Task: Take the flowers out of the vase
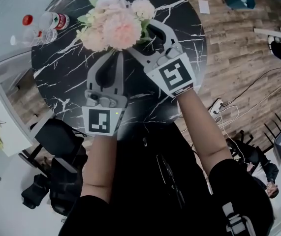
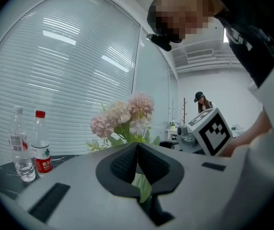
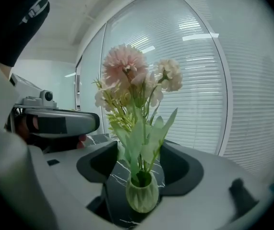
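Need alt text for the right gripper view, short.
The right tongs stand open on either side of a small green vase holding pink and white flowers on a black marble table. The left tongs show at the left, and window blinds fill the background.

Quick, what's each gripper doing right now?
Left gripper: closed on the flowers, down at their greenery.
Right gripper: open, vase between its jaws, untouched.

Cool, even daylight enters through slatted blinds (image 2: pixel 55 80); light strips mirror in the glass. Fisheye curvature bends the edges and the corners vignette black. Flowers (image 3: pixel 127 66) are sharp, the near foreground soft. The marble table (image 1: pixel 71 77) carries faint glare.
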